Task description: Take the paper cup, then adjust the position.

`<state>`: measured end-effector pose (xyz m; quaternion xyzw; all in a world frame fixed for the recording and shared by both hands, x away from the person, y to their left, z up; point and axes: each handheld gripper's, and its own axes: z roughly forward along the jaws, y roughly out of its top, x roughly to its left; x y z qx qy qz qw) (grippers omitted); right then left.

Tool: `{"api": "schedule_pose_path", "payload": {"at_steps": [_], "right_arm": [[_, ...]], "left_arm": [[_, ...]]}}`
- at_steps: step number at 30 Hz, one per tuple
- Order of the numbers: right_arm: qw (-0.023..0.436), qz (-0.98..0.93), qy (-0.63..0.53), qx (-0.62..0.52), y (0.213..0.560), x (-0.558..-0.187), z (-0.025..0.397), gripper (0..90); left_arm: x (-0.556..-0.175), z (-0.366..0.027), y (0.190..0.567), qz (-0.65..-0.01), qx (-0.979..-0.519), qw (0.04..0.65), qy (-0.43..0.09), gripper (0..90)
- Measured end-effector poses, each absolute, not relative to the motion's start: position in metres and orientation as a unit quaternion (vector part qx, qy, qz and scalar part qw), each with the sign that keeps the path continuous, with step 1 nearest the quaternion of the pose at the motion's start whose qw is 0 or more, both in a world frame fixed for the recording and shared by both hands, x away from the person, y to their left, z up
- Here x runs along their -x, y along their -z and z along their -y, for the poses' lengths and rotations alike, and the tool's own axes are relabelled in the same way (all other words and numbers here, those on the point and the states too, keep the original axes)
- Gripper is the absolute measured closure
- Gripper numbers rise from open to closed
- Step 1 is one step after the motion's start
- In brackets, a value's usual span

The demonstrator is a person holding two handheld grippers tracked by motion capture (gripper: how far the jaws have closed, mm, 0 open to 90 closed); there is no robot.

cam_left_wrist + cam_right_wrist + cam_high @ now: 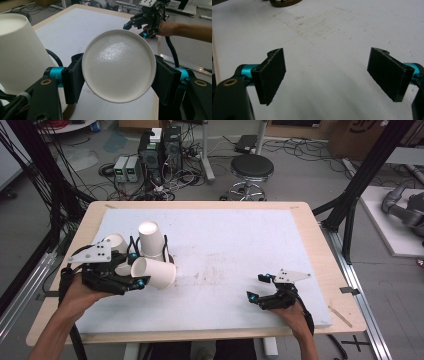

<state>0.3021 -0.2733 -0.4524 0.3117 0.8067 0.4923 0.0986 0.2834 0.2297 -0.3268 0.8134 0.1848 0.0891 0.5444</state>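
My left gripper (137, 269) is shut on a white paper cup (156, 273) that lies on its side, its base toward the gripper's camera (118, 66). In the left gripper view the black pads (73, 80) press the cup's wall from both sides. Just behind it a second white cup (151, 239) stands upside down, and it also rises at the left of the left gripper view (20, 50). A third white cup (117, 242) sits by the left gripper's grey plate. My right gripper (258, 286) hovers open over the white mat near the front right, with nothing between its jaws (327, 75).
A white mat (225, 245) covers most of the wooden table (320, 250). A brown round piece (284, 2) lies under the cups. Beyond the table's far edge stand a black stool (251, 167) and cabled equipment (160, 150).
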Motion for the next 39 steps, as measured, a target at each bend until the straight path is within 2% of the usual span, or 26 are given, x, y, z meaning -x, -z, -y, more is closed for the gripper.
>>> {"api": "schedule_pose_path", "payload": {"at_steps": [13,39], "right_arm": [[0.099,-0.807,-0.491,-0.312,0.453,-0.303,0.273,15.8],[0.090,-0.810,-0.489,-0.310,0.452,-0.304,0.273,15.7]], "left_arm": [[-0.283,-0.227,0.356,-0.193,-0.806,0.553,-0.090,33.7],[-0.288,-0.230,0.364,-0.200,-0.806,0.552,-0.075,33.5]]}}
